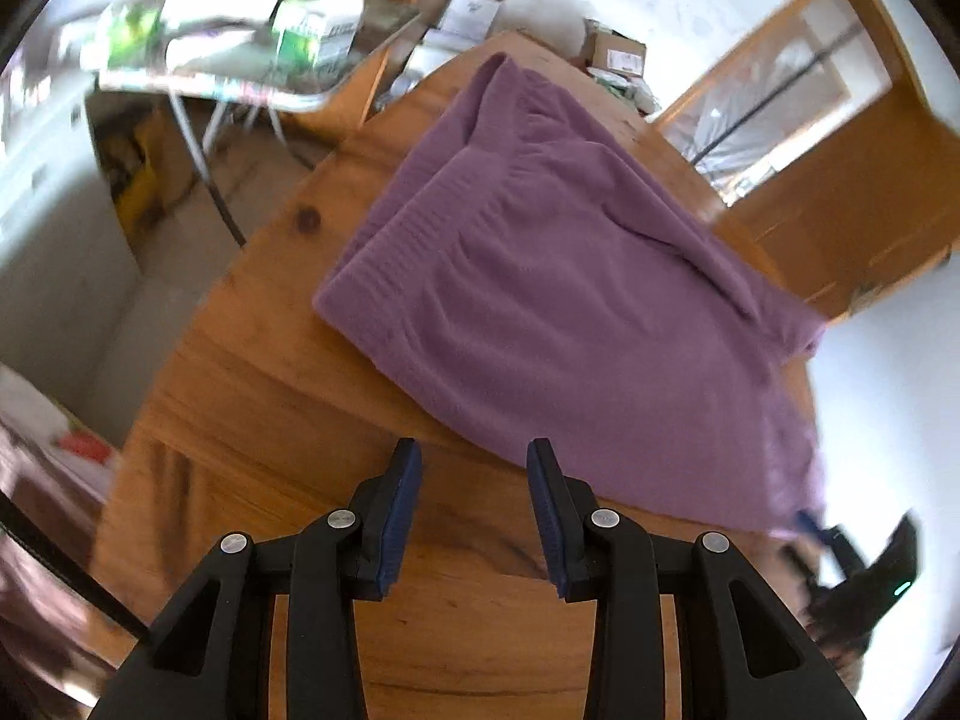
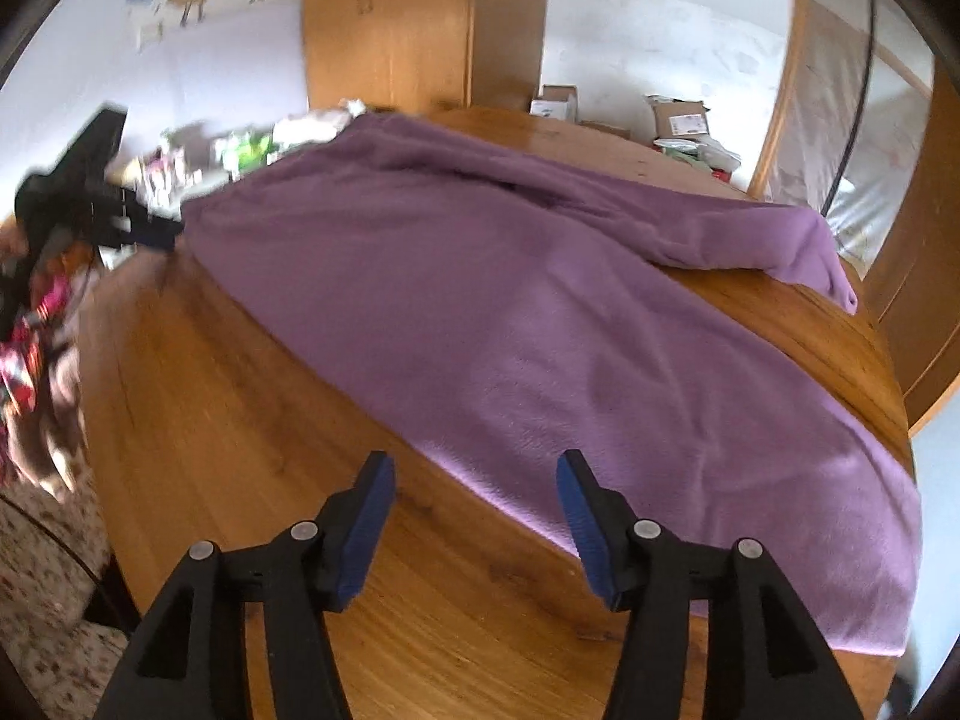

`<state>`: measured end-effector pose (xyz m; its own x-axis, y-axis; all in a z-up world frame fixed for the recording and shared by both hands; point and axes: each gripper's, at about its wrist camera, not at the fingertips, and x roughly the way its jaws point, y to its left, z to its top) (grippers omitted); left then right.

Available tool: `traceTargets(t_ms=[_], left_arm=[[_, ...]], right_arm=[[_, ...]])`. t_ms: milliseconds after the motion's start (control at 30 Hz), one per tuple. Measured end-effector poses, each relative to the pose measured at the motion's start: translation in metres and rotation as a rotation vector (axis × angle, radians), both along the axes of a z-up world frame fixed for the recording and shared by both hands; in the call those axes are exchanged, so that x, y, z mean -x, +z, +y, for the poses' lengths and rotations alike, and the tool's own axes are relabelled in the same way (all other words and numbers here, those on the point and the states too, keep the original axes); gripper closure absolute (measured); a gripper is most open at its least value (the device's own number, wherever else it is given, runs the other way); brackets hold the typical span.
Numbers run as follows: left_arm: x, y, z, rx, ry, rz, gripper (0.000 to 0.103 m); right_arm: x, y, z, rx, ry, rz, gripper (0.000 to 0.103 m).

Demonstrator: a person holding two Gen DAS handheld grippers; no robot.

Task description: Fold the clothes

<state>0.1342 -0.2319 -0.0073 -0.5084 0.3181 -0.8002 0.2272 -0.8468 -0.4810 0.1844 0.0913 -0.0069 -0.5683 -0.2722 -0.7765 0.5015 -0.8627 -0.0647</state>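
Observation:
A purple fleece garment (image 1: 540,300) lies spread along the wooden table (image 1: 240,372), its gathered waistband toward the far end. My left gripper (image 1: 474,456) hovers open over bare wood just off the garment's near edge, with nothing between its blue pads. In the right wrist view the same garment (image 2: 510,300) stretches away across the table (image 2: 210,420), one end draped over the right edge. My right gripper (image 2: 474,468) is open above the garment's near hem, pads apart and not touching the cloth. Each view shows the other gripper as a blur at its side: right (image 1: 858,552), left (image 2: 90,198).
A folding table (image 1: 240,84) stacked with boxes stands beyond the far left edge. Cardboard boxes (image 2: 678,117) sit on the floor behind the table, near a wooden cabinet (image 2: 420,24). A person's patterned sleeve (image 2: 30,348) shows at the left.

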Motion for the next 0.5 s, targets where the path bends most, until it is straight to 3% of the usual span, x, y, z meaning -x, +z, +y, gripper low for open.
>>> traceTargets(t_ms=[133, 500], left_arm=[[0.006, 0.001, -0.004, -0.024, 0.016, 0.010, 0.050], [0.024, -0.003, -0.025, -0.142, 0.120, 0.011, 0.050]], right_arm=[[0.003, -0.006, -0.005, -0.046, -0.009, 0.005, 0.046], [0.016, -0.007, 0.006, 0.002, -0.070, -0.007, 0.050]])
